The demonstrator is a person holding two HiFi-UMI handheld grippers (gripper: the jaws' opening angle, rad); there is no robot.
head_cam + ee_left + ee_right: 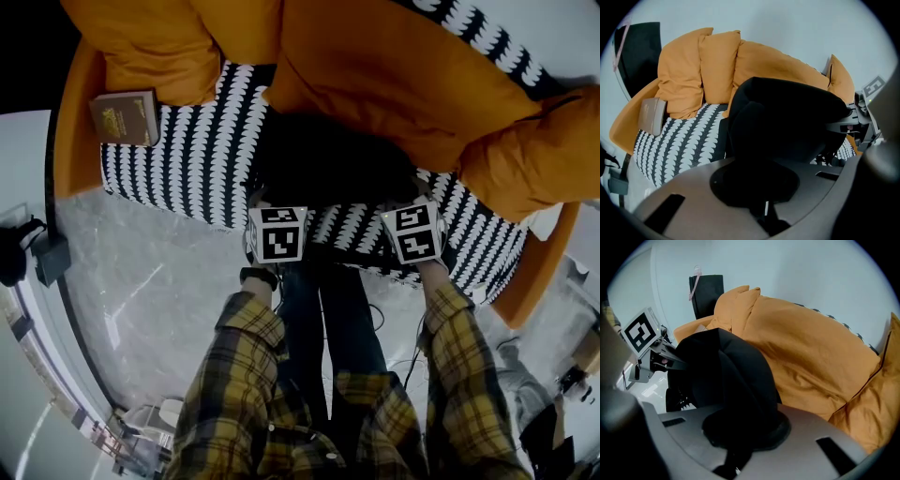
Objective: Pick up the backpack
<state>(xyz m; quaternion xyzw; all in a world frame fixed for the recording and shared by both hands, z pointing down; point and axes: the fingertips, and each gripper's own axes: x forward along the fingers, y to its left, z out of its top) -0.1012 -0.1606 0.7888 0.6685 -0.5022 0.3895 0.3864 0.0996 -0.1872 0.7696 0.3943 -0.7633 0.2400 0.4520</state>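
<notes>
A black backpack (pixel 328 159) lies on the patterned seat of a sofa, leaning against orange cushions. My left gripper (pixel 279 208) is at its near left edge and my right gripper (pixel 405 206) at its near right edge, both pointing steeply down. In the left gripper view the backpack (pixel 787 122) fills the middle, and its black fabric runs down into the closed jaws of the left gripper (pixel 759 190). The right gripper view shows the backpack (pixel 722 376) bunched the same way into the right gripper (pixel 740 434). The fingertips themselves are hidden by the dark fabric.
The sofa seat (pixel 178 159) has a black-and-white scale pattern and an orange rim. Large orange cushions (pixel 375 75) stand behind the backpack. A brown book (pixel 125 117) lies at the seat's left end. Grey marble floor (pixel 141 300) lies in front, with the person's legs below the grippers.
</notes>
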